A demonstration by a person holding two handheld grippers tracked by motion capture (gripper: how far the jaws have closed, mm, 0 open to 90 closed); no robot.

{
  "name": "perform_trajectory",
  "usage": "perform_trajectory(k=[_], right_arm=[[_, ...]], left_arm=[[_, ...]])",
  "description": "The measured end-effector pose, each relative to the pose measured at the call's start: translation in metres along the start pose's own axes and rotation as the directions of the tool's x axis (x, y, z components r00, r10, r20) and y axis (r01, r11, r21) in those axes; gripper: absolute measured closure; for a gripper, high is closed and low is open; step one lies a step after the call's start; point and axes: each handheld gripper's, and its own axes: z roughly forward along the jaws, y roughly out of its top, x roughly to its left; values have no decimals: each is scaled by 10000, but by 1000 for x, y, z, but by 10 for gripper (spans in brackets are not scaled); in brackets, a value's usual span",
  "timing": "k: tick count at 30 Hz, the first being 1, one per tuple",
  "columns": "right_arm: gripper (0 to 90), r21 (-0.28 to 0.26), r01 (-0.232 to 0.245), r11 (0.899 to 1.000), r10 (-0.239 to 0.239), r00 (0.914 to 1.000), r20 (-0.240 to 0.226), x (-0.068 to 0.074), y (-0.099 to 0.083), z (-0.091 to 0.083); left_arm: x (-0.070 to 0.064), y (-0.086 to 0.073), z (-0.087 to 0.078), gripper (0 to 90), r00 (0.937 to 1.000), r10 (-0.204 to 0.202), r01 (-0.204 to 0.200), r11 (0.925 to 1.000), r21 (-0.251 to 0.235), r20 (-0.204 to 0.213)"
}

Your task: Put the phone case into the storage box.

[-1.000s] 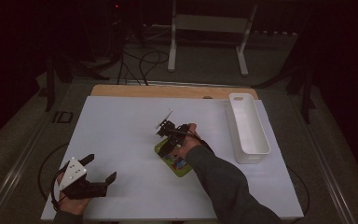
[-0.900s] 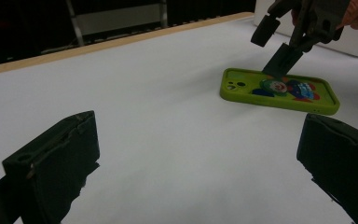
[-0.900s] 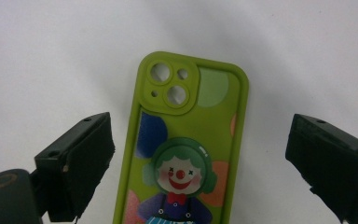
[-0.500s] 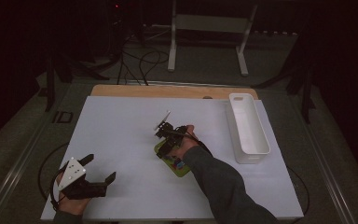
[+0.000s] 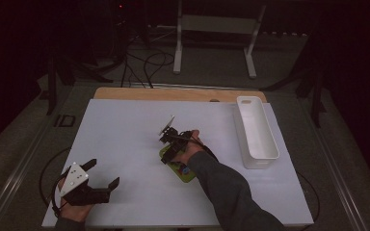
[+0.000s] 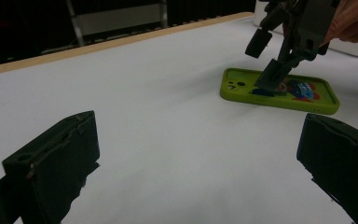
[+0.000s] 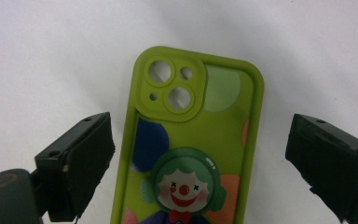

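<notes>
A lime-green silicone phone case printed with a cartoon clown lies flat, back up, near the middle of the white-topped counter, its camera cut-out at the end farther from the person. The right gripper is poised directly above it, held in the person's right hand and tipped downward. In the right gripper view its two black fingers stand spread wide — one to each side of the case, neither touching it, with bare counter showing between each finger and the case's edge. From the left gripper view, the tip of one finger of the right gripper sits just over the case's printed face; whether it touches cannot be told.

The left gripper rests low at the near left corner of the counter, well apart from the case, with its grey three-cornered plate on top. Its fingers are also spread, holding nothing, and they point across the counter toward the case.

A long white plastic tray lies along the right side of the counter — beyond the case, not touching it.
</notes>
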Motion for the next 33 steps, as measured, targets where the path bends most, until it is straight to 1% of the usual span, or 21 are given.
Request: perform_trajectory(k=[19,33], right_arm=[[74,405,21,9992,-16,9999,-123,2,1,11],[85,598,10,9982,1,9998,-185,4,2,14]], left_arm=[[0,0,0,0,10000,18,-18,10000,15,-6],[0,0,1,0,10000,44,-44,10000,65,-8]])
